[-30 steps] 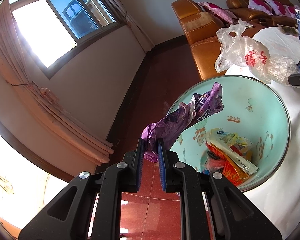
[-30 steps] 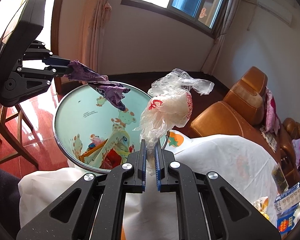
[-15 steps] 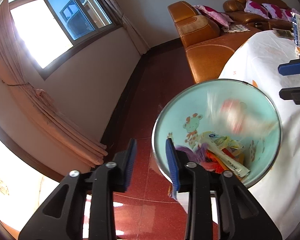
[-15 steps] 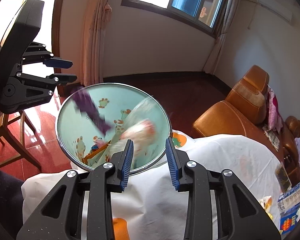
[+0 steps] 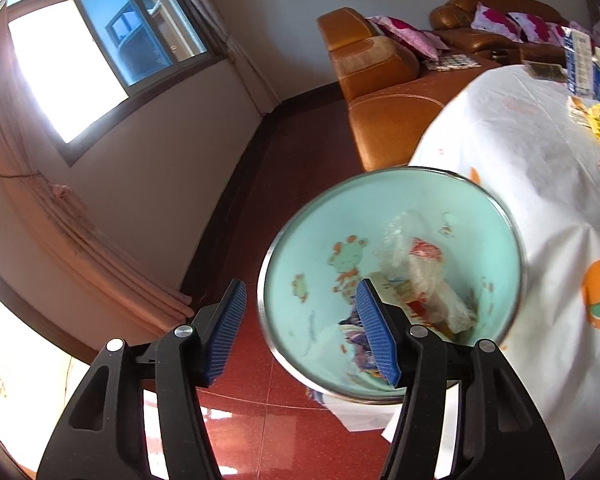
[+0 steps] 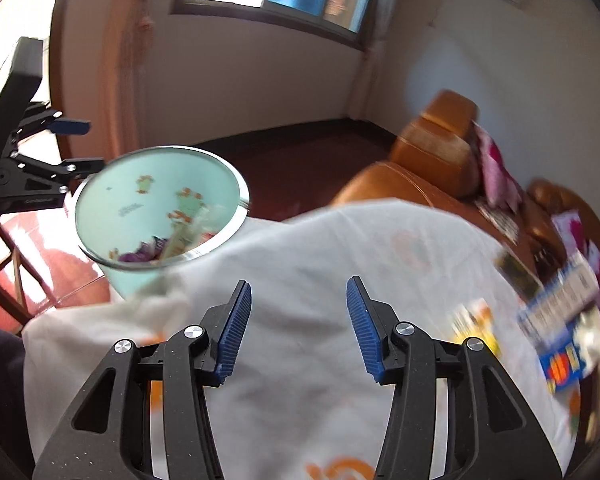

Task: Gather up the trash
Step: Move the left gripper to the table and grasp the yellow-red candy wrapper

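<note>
A mint-green bin (image 5: 312, 280) with cartoon prints and a silver rim stands on the red floor beside the table. Inside it lie a clear plastic bag (image 5: 420, 276) with red print, a purple wrapper (image 5: 354, 336) and other wrappers. My left gripper (image 5: 300, 286) hovers over the bin's near rim, its jaws opening with nothing between them. My right gripper (image 6: 299, 284) is above the white tablecloth (image 6: 320, 248), jaws also opening and empty. In the right wrist view, blurred, the bin (image 6: 140, 200) and the left gripper (image 6: 88, 146) sit at the left.
On the far side of the table lie a yellow wrapper (image 6: 476, 320), a blue box (image 6: 564, 364) and a tall carton (image 5: 580, 64). An orange leather sofa (image 5: 380, 80) stands behind the table. A wooden chair (image 6: 4, 264) is at the left.
Both grippers opened and let go. The purple wrapper and the clear bag dropped into the bin. The right gripper then swung right, over the tablecloth.
</note>
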Available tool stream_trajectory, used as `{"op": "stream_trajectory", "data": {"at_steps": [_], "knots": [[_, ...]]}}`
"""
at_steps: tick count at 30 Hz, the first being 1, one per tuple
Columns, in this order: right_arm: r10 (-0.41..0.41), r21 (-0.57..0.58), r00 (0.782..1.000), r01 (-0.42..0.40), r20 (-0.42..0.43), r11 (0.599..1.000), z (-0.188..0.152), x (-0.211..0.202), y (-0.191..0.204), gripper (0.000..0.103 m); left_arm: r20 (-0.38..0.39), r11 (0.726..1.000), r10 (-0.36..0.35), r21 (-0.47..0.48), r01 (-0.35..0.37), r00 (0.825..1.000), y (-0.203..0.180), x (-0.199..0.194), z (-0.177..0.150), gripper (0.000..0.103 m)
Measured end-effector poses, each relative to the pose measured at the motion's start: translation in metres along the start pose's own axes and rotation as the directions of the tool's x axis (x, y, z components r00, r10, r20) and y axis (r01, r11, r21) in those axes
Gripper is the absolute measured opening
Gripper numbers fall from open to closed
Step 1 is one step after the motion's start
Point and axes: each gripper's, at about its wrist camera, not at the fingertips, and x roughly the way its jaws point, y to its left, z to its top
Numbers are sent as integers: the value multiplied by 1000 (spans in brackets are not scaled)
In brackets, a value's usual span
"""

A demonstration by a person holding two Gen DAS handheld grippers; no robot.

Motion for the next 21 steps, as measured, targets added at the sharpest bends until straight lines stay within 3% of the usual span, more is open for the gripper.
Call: {"op": "stream_trajectory", "data": {"at_steps": [3,7,12,15,21], "knots": [[-62,127,998,65,-27,990,-29,-17,-40,52,17,999,-36,40,35,999,-23,-5,7,58],[-171,307,983,185,-71,934,-71,-46,-99,54,52,993,-89,81,84,995,-54,-14,26,60],[-281,517,952,304,-126,800,-129,-87,-167,60,112,980,-173,119,160,978,-106,-26,64,60],[-336,570,927,367,-165,735,-159,-105,-191,61,137,967,-227,146,207,964,-141,-31,86,60],[-389,613,903,413,-180,674,-194,-129,-212,66,151,924,-348,225,311,925,-218,-42,128,61]]}}
